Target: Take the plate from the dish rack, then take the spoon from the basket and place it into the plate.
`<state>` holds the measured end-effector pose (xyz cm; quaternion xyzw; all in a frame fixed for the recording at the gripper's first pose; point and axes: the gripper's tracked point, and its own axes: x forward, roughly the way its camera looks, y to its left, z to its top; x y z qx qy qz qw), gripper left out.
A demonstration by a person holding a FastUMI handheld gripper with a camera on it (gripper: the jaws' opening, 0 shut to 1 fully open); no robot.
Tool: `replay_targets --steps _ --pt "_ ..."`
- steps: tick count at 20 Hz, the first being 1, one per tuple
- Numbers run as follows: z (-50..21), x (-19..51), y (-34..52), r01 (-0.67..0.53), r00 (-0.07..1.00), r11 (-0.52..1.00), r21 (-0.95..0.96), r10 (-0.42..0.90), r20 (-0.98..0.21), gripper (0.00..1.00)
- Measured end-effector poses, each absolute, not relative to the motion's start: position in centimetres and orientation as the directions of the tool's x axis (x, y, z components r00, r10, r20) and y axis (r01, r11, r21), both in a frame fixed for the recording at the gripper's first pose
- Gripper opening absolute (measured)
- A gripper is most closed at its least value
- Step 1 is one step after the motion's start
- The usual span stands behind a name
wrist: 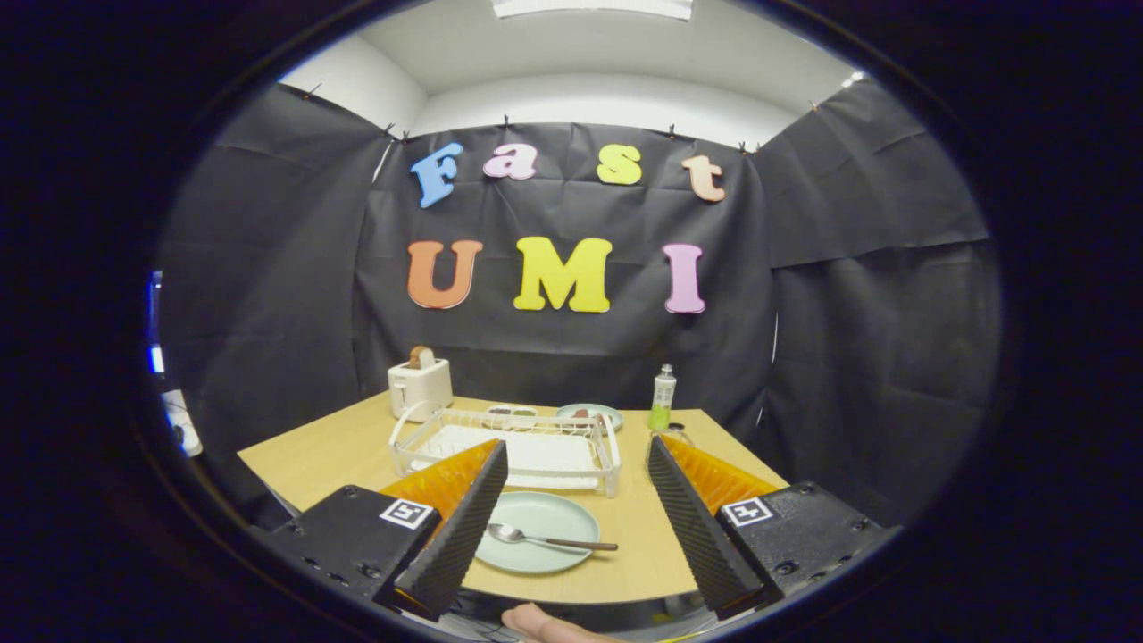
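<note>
A pale green plate [545,527] lies flat on the wooden table [339,455], just in front of the white dish rack [518,451]. A spoon [545,538] with a dark handle rests in the plate, bowl to the left. My gripper [576,451] is open and raised above the table's near edge. Its fingers stand wide apart, with nothing between them; the plate and spoon lie below, partly behind the left finger [464,527].
A white toaster [420,386] stands at the back left. Behind the rack sit a small bowl [512,412] and a second plate [589,413]. A green bottle [662,398] and a glass object [674,436] are at the back right. A fingertip [536,622] shows below.
</note>
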<state>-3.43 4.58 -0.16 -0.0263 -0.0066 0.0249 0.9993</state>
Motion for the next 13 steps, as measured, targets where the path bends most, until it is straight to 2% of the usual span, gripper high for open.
replay_targets --steps 13 --pt "-1.0 -2.4 3.3 -0.028 0.999 0.999 -0.023 0.028 -0.017 1.00"
